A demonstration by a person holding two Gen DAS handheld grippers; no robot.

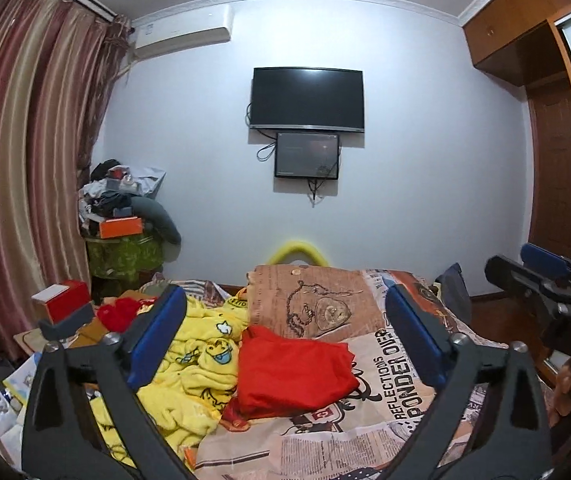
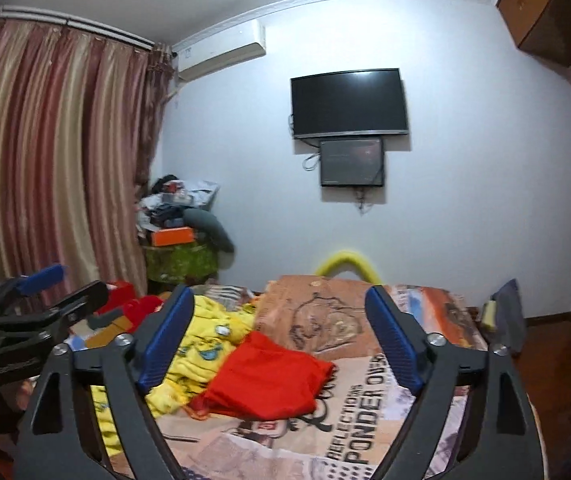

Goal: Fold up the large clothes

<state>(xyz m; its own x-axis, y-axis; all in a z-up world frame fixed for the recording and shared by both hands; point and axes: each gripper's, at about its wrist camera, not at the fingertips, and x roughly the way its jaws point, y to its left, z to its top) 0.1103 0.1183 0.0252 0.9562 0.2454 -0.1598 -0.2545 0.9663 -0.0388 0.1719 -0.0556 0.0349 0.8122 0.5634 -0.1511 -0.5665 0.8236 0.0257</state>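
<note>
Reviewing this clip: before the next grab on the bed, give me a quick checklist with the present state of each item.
1. Left gripper open, nothing between its fingers: ok.
2. Right gripper open, nothing between its fingers: ok.
3. Red garment lies released on the bed: ok.
4. Red garment folded neatly: cannot tell; its edges look uneven.
5. Yellow garment ready to fold: not ok, it lies crumpled beside the red one.
6. Both grippers clear of the clothes: ok.

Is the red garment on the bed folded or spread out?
Folded. The red garment lies as a compact, layered rectangle on the printed bedsheet, beside the crumpled yellow blanket; neither gripper touches it.
</note>
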